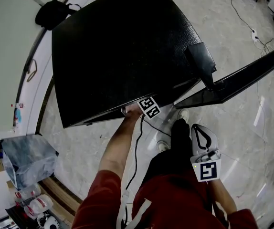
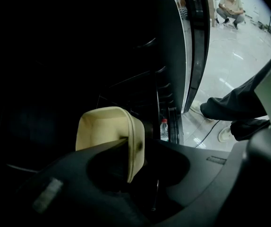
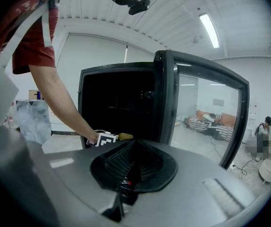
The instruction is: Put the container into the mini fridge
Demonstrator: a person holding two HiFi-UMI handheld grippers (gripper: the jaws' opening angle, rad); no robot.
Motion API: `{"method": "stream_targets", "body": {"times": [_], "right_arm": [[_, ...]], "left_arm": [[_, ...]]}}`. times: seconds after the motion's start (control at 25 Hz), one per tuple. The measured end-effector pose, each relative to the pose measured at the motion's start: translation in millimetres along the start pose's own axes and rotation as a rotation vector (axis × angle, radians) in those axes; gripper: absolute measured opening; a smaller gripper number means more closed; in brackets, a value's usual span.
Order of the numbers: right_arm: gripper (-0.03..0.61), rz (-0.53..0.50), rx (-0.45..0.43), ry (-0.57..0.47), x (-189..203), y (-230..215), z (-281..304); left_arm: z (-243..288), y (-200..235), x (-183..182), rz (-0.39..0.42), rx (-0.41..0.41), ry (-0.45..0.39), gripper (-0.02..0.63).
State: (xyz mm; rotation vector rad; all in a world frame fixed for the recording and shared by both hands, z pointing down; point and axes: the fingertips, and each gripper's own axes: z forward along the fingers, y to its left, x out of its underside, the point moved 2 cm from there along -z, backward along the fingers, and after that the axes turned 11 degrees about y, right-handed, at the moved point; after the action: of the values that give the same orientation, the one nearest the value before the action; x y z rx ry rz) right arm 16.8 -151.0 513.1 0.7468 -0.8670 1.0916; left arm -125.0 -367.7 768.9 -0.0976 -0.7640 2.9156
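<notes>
The black mini fridge [image 1: 122, 46] stands below me with its door [image 1: 237, 80] swung open to the right. My left gripper [image 2: 145, 150] reaches into the dark interior; in the head view only its marker cube [image 1: 149, 107] shows at the fridge's front edge. A cream container [image 2: 107, 129] sits inside, and its near wall stands between the left jaws. The right jaw is clear of it, so the gripper is open. My right gripper [image 1: 198, 130] hangs back by my legs, shut and empty, with its ribbed pads [image 3: 121, 157] meeting.
A small water bottle [image 2: 164, 128] stands low in the door shelf. A grey bag [image 1: 27, 159] sits on the floor at the left. A cable [image 1: 137, 147] trails from the left gripper. A person [image 2: 230, 6] crouches far across the pale floor.
</notes>
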Motion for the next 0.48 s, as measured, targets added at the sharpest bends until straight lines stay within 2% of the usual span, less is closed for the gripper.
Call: {"method": "stream_targets", "body": {"times": [0.2, 0.48], "right_arm": [[0.000, -0.001, -0.015, 0.013, 2, 5, 3], [0.000, -0.030, -0.050, 0.007, -1, 19, 13]], "left_arm": [[-1, 4, 5, -0.013, -0.017, -0.004, 0.173], [-9, 3, 11, -0.020, -0.022, -0.025, 0.204]]}}
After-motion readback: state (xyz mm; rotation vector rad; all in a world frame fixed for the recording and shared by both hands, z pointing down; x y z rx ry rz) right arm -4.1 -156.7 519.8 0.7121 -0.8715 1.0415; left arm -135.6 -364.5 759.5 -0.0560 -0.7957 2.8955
